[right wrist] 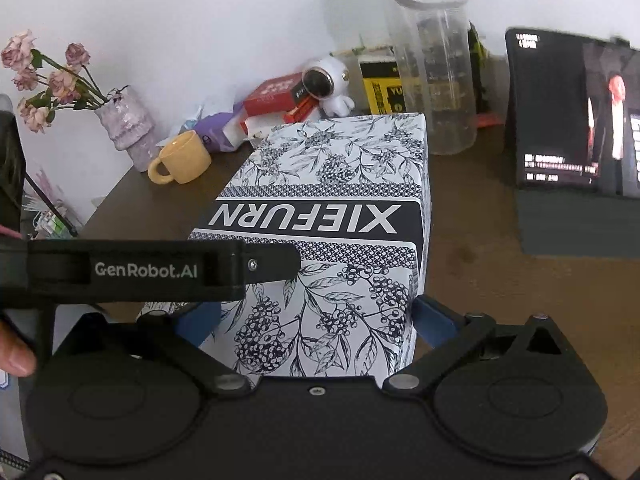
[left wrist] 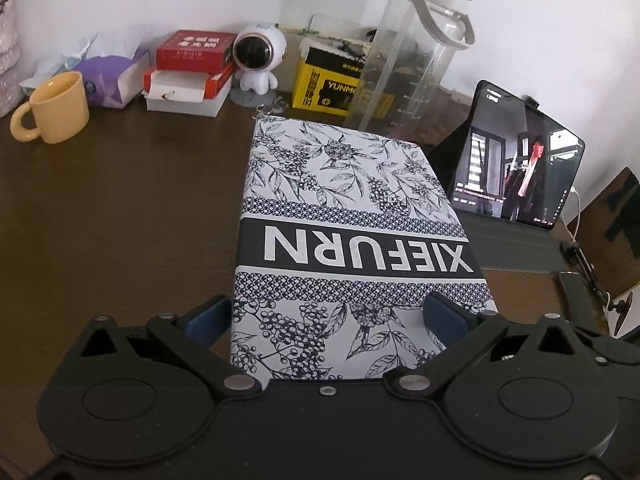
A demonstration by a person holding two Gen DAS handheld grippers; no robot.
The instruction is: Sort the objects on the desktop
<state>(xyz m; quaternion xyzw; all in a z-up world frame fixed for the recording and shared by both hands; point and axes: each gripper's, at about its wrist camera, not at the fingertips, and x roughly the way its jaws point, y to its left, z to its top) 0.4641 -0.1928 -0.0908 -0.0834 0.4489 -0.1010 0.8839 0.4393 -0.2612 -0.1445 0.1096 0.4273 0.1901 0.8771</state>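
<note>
Fingers of left gripper and right gripper wide apart, both clamping patterned box.

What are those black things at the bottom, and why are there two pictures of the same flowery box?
They are two hand-held grabbers, each with a camera looking along its two blue-padded fingers. One picture comes from the left gripper, the other from the right gripper. Both have their fingers on either side of the same blue-and-white flower-patterned box, so it shows twice. Around it on the brown wooden desk stand a yellow mug, a small white astronaut toy, a tall clear plastic water bottle and a tablet playing a video.
</note>
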